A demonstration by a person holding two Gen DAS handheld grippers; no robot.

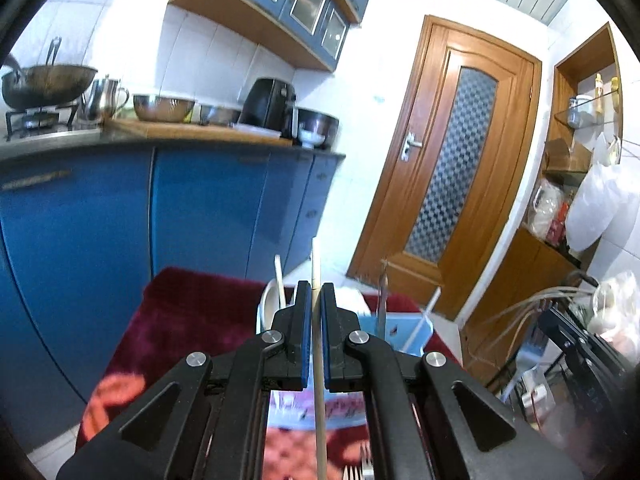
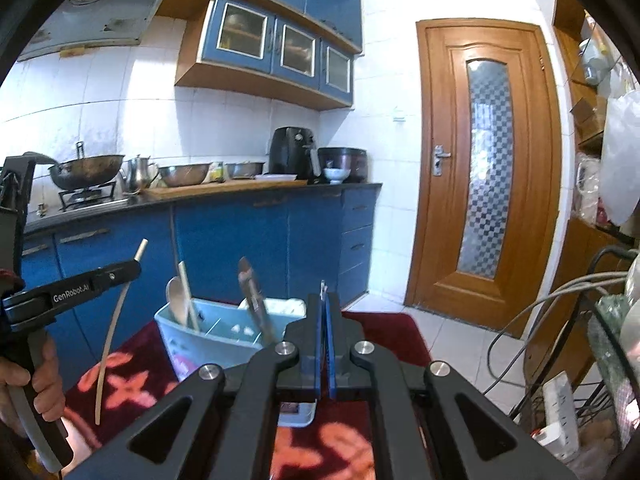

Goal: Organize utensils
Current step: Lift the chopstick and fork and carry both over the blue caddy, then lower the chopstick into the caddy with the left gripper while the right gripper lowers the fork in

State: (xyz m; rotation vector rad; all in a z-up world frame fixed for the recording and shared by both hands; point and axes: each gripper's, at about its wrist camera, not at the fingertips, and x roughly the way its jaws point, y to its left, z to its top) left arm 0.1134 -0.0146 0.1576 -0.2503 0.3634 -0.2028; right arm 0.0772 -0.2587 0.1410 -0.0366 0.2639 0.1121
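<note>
Holding a long, thin, pale wooden chopstick [image 1: 319, 360] between the blue pads, my left tool [image 1: 317, 292] was clamped shut on it. The stick ran straight through the jaws, its tip poking out past the fingertips and its longer end trailing back under the tool. In the right wrist view the same chopstick [image 2: 113, 332] looked slightly bowed by the lens, cream-coloured and plain, hanging slantwise from the left tool [image 2: 136, 266] above the dark red floral cloth [image 2: 132, 384] on the table. A hand [image 2: 44, 384] gripped that tool's handle at the left edge.

My right tool [image 2: 324, 300] was closed too, its blue pads pressed together on something thin, only a small pale sliver showing at the tips; I could not tell what it was.

Ahead of both tools stood a light blue plastic utensil basket [image 2: 200, 344] on the cloth. In it leaned a pale wooden spoon [image 2: 177, 300] with another pale chopstick [image 2: 188, 292] just beside it, and a brownish utensil [image 2: 252, 300] tilted in the next compartment. A metal fork [image 1: 354, 472] lay low at the frame's bottom edge.
</note>
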